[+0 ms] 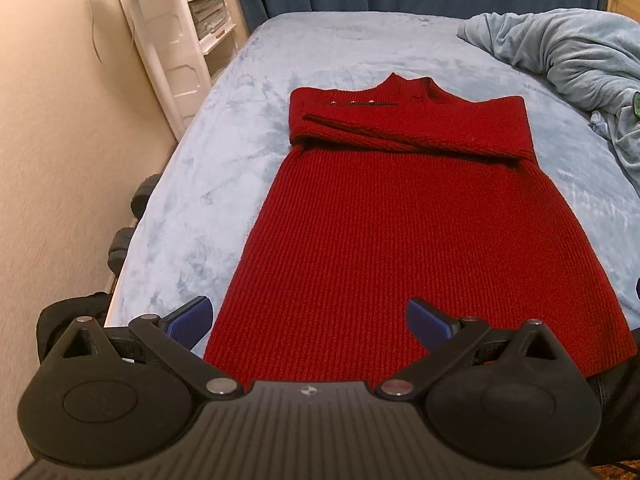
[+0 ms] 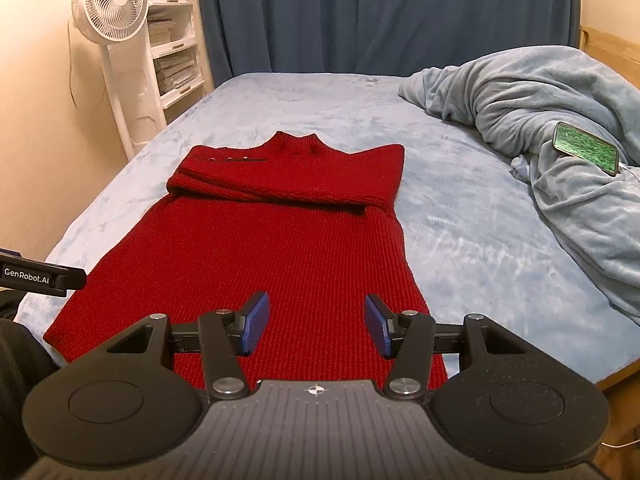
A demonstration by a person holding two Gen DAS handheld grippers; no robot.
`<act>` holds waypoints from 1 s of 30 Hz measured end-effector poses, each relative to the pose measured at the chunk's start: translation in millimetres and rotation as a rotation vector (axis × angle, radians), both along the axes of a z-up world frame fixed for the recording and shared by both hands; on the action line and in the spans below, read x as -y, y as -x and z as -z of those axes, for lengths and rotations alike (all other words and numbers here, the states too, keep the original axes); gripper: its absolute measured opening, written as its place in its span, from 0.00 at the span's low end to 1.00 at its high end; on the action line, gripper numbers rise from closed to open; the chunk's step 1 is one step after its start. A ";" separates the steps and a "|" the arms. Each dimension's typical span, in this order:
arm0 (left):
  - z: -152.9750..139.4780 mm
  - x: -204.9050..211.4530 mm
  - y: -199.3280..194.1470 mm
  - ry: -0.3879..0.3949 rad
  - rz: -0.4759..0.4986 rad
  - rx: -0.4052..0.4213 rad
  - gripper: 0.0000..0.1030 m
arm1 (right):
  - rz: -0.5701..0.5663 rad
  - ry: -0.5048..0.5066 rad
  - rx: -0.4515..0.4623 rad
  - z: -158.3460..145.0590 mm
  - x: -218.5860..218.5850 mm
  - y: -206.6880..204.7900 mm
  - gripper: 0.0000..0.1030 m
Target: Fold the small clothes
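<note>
1. Bed (image 2: 460, 240): pale blue fleece cover, a crumpled blanket (image 2: 540, 92) heaped at the far right with a phone (image 2: 586, 148) lying on it. A fan (image 2: 110, 4) stands off the far left corner.
2. Sweater (image 2: 272, 248): red knit, laid flat in the middle of the bed, collar at the far end, hem at the near edge. Both sleeves look already folded across the chest, so I'd say the sleeve step is done and the body fold is up next.
3. Left gripper (image 1: 310, 322): fingers spread wide, holding nothing, hovering over the near-left hem corner.
4. Right gripper (image 2: 316, 326): also spread and empty, over the hem's near-right part.
5. Next move, my guess: each one pinches its hem corner, then both lift and carry the hem far toward the collar, keeping it even so the knit doesn't bunch.
</note>
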State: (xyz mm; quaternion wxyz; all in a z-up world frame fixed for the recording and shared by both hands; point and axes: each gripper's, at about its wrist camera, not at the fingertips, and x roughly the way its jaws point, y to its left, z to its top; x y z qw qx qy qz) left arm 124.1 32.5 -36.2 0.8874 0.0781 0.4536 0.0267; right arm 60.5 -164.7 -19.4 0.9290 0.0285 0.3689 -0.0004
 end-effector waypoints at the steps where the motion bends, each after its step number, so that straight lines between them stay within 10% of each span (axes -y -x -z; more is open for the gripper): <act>1: 0.9 -0.4 -0.7 0.000 0.000 -0.003 1.00 | -0.002 0.000 -0.003 0.8 0.3 -0.3 0.53; 20: 40.1 -8.2 -27.4 0.004 -0.015 -0.117 1.00 | -0.002 0.019 -0.100 28.5 2.3 -22.3 0.53; 30: 82.2 -62.6 -74.4 -0.083 0.136 -0.067 1.00 | 0.075 -0.028 -0.333 90.6 83.5 -79.0 0.76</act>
